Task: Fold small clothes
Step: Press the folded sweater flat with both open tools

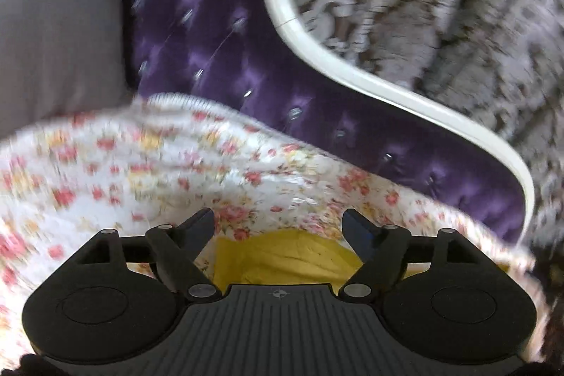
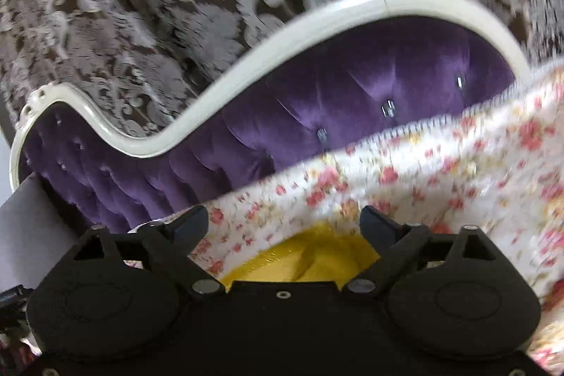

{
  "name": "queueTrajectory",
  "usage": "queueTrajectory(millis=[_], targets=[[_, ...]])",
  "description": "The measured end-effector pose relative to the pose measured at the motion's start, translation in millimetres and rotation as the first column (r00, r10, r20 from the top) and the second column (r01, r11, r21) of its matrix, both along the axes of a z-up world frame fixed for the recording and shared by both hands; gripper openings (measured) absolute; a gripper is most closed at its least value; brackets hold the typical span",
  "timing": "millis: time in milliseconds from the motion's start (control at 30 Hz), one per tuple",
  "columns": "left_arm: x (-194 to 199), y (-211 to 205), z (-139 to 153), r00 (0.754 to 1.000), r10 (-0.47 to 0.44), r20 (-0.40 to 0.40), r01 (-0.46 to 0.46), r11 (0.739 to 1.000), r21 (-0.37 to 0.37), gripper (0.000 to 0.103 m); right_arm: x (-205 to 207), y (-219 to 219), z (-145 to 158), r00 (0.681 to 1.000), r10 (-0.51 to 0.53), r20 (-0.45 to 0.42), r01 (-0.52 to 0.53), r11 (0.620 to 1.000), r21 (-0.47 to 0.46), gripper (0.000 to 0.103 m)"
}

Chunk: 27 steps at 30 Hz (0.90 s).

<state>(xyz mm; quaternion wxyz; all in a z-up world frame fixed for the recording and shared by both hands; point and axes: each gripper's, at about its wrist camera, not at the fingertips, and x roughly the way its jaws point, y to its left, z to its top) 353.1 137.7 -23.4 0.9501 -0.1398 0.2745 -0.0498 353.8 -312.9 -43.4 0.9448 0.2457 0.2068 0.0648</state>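
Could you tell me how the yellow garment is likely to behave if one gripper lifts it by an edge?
The yellow garment shows soft creases, so it will probably droop, not hold shape. It looks thin, likely light. Lying on the floral cloth, it may drag that cloth slightly.

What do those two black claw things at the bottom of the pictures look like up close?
Both are matte black plastic. The left gripper has a ribbed grey plate with a small crosshair mark, two round housings, silver pivot pins and blue-tinged fingers. The right gripper looks alike, but its middle plate is smooth with small screws.
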Motion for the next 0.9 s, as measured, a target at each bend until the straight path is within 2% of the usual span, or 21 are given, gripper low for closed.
queueTrajectory(millis=[100,200,367,467,600,733,900], targets=[[-26.3,-21.5,5.7,0.997,-0.069,0.018,0.067,0.993,0.094,0.079,-16.2,15.4,11.8,0.998,0.057,0.008,-0.057,0.996,-0.069,0.103],[-46.6,-41.8,-3.4,0.988,-0.152,-0.02,0.153,0.978,0.141,0.082,-29.4,40.0,11.6,0.99,0.134,-0.032,-0.137,0.978,-0.156,0.103],[-58.4,-63.8,-27.4,0.968,-0.231,-0.096,0.246,0.952,0.182,0.086,-35.4,87.0,-4.9,0.955,0.261,-0.14,-0.293,0.897,-0.329,0.103],[-49.1,-70.4,-40.3,0.963,-0.234,-0.131,0.258,0.944,0.207,0.086,-27.6,105.8,-16.7,0.937,0.292,-0.19,-0.345,0.853,-0.392,0.103],[-24.1,-71.8,-51.0,0.964,-0.217,-0.154,0.251,0.936,0.249,0.086,-7.2,115.6,-29.2,0.928,0.283,-0.243,-0.365,0.824,-0.433,0.103],[3.0,-66.0,-53.6,0.971,-0.183,-0.155,0.22,0.936,0.275,0.086,22.3,111.9,-34.8,0.931,0.258,-0.26,-0.353,0.819,-0.452,0.102],[40.0,-50.1,-54.0,0.974,-0.137,-0.183,0.182,0.949,0.259,0.086,51.0,107.6,-31.7,0.939,0.227,-0.26,-0.326,0.83,-0.452,0.102]])
